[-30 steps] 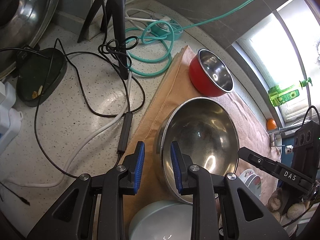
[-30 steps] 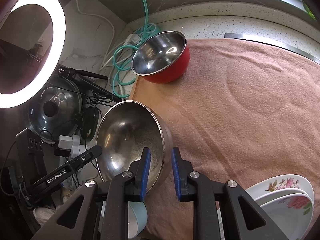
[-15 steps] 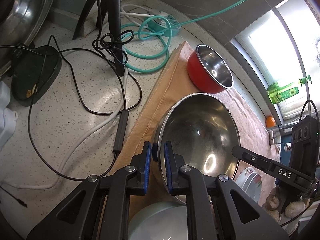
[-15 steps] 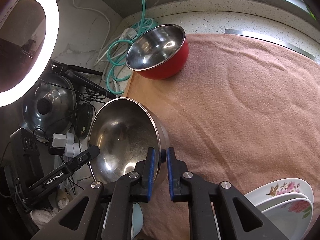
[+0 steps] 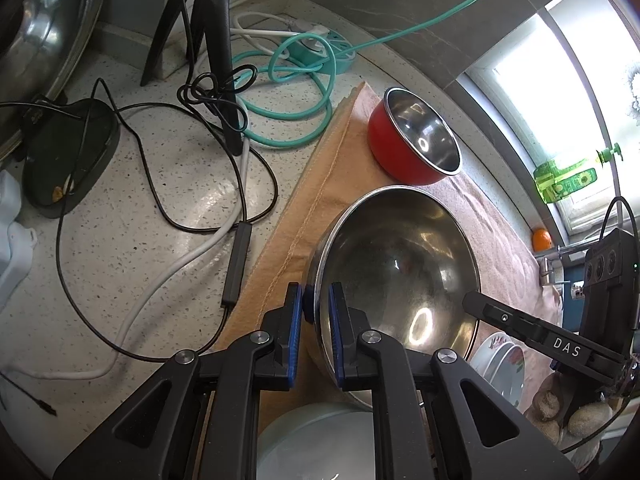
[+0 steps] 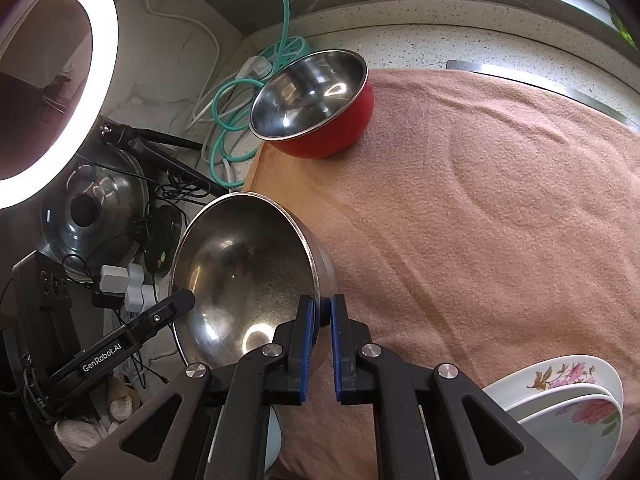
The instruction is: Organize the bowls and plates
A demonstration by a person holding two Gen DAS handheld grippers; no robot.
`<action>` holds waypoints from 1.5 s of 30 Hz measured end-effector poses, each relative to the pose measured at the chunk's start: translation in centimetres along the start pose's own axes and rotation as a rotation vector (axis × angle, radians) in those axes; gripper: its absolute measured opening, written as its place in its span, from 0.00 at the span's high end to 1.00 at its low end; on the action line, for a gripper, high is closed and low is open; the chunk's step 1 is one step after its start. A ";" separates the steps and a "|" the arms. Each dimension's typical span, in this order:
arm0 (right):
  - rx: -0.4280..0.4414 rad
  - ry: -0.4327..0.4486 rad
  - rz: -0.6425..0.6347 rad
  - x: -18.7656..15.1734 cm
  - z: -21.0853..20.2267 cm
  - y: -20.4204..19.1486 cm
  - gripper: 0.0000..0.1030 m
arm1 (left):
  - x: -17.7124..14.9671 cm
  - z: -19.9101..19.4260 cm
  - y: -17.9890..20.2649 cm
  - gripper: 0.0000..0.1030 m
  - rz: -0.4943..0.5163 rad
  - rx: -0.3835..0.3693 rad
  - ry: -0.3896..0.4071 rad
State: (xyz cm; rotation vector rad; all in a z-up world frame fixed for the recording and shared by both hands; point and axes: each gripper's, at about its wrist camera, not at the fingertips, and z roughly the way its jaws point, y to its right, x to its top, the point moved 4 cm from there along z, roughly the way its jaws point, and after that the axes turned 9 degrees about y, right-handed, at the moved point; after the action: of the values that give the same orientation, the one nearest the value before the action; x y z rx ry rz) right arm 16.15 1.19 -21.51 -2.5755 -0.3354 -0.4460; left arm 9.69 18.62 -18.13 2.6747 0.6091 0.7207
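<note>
Along the left wrist view, the left gripper (image 5: 315, 312) is seen closed on the near left rim of the steel bowl (image 5: 394, 264), one blue pad inside the wall and one outside. The bowl sits on the towel (image 5: 320, 184), close to its left edge, with the red bowl (image 5: 412, 140) just beyond it on the same towel. A pale bowl (image 5: 316, 440) lies directly below the gripper, partly hidden. Loose cables (image 5: 168, 200) are spread over the counter to the left, and the plates (image 5: 502, 364) are glimpsed at lower right, behind the other tool's finger.

Across the right wrist view, the right gripper (image 6: 323, 322) is seen clamped on the opposite rim of the steel bowl (image 6: 240, 264), the thin wall pinched between its pads. The bowl appears tilted toward the left, though whether its base touches the towel (image 6: 480, 220) cannot be told. The red bowl (image 6: 320, 100) stands well apart at the towel's far corner. Stacked floral plates (image 6: 560, 396) lie at lower right.

Risks are judged as follows. A thin, polished rim offers little purchase; slippage is likely if the two grips are raised unevenly. A twist between the hands could lever the rim out of one pair of pads. The pale bowl beneath and the plates nearby could be struck if the bowl drops or swings. A drift toward the left could snag the cables.
</note>
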 end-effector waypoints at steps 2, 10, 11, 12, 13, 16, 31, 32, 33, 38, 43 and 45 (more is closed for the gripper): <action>-0.003 0.003 -0.002 0.0 -0.2 0.1 0.92 | 0.0 0.0 0.3 0.89 0.003 -0.004 -0.001; -0.012 0.023 0.022 0.2 -1.7 1.6 0.92 | 0.1 0.2 2.3 0.89 0.041 -0.023 -0.002; -0.014 0.027 0.025 0.2 -1.9 1.8 0.92 | 0.1 0.2 2.6 0.89 0.046 -0.024 -0.002; -0.016 0.031 0.027 0.2 -2.1 2.0 0.92 | 0.1 0.3 2.9 0.89 0.051 -0.027 -0.003; -0.017 0.034 0.029 0.2 -2.3 2.2 0.92 | 0.1 0.4 3.2 0.89 0.055 -0.029 -0.004; -0.025 0.039 0.040 0.3 -2.7 2.8 0.92 | 0.2 0.7 4.0 0.89 0.066 -0.037 -0.009; -0.069 0.074 0.106 0.3 -4.6 6.7 0.92 | -0.8 2.1 7.4 0.89 0.139 -0.069 -0.044; -0.071 0.074 0.109 0.2 -4.7 6.9 0.92 | -0.8 2.1 7.6 0.89 0.142 -0.070 -0.046; -0.074 0.074 0.111 0.2 -4.7 7.0 0.92 | -0.9 2.2 7.7 0.89 0.143 -0.071 -0.046; -0.079 0.071 0.116 0.0 -4.6 7.5 0.92 | -1.0 2.4 7.9 0.89 0.152 -0.062 -0.045; -0.077 0.067 0.114 -0.2 -4.3 7.3 0.92 | -0.8 2.6 7.9 0.89 0.154 -0.051 -0.042; -0.077 0.065 0.115 -0.2 -4.2 7.3 0.92 | -0.8 2.6 7.9 0.89 0.156 -0.051 -0.045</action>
State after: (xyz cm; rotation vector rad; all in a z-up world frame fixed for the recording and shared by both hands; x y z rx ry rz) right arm 17.23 -7.16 -21.29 -2.6310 -0.1488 -0.5083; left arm 13.02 10.97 -17.53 2.7046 0.3689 0.7048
